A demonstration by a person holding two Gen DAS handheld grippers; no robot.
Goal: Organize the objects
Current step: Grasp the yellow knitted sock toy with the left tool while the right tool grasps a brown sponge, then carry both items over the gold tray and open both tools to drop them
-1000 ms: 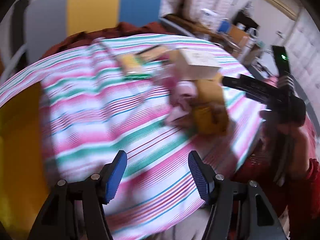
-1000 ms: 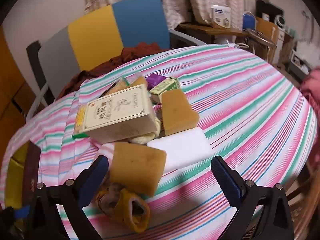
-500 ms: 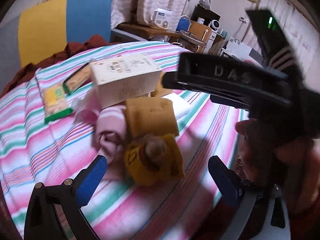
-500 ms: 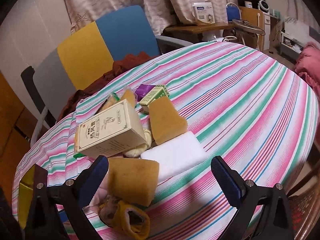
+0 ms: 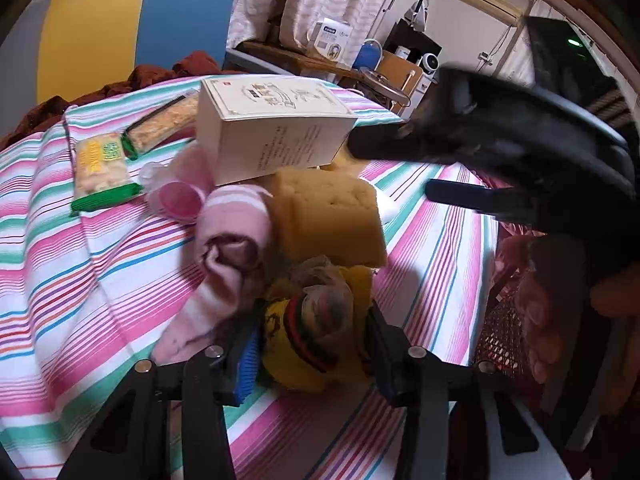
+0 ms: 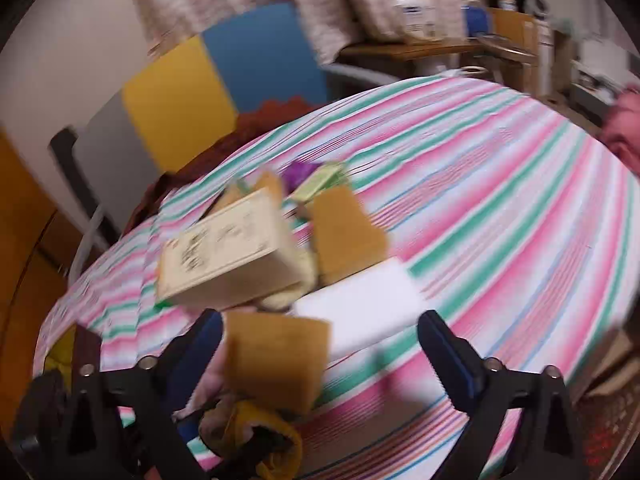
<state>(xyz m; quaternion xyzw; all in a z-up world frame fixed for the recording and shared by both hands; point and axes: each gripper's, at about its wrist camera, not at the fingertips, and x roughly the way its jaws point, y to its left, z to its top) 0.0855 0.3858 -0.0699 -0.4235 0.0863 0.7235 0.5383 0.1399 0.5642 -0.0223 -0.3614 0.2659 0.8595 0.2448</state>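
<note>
Since half a second ago the left gripper (image 5: 310, 354) has been brought down over the yellow sock bundle (image 5: 316, 332) at the near table edge, jaws closing against it, so pickup is judged underway; right gripper (image 6: 320, 356) is held apart, slightly closing, nothing clamped.

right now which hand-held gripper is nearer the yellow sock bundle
Left. The left hand-held gripper is closing with the yellow sock bundle between its pads. The right hand-held gripper hovers over the sponges beyond it, closing on nothing.
</note>
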